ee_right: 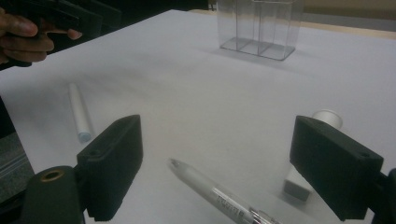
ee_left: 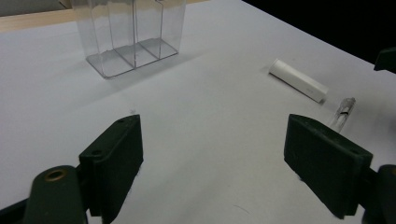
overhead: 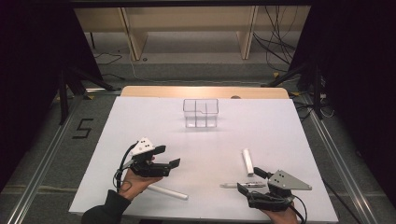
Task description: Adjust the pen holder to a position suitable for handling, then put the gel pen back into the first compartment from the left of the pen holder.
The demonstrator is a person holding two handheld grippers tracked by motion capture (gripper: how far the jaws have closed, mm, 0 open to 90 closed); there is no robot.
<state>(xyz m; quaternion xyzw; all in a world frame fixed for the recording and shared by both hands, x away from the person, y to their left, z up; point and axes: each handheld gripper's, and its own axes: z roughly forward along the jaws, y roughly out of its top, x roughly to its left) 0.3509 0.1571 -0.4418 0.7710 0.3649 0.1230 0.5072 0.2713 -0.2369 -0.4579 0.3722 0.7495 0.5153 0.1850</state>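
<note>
Both held with jaws apart: right gripper point(overhead: 252, 181) over clear pen point(ee_right: 219, 197) (white tube point(overhead: 247, 161) just beside), left gripper point(overhead: 169, 156) above bare table point(overhead: 205, 144), clear organizer point(overhead: 201, 112) beyond.

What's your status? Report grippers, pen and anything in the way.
Left gripper open, holding nothing. Right gripper open, jaws astride the clear pen, not yet closed. White tube lies close beside; clear organizer stands far back.

Lab: floor cables point(overhead: 275, 32); rails point(overhead: 44, 163); black curtains point(overhead: 32, 56).
</note>
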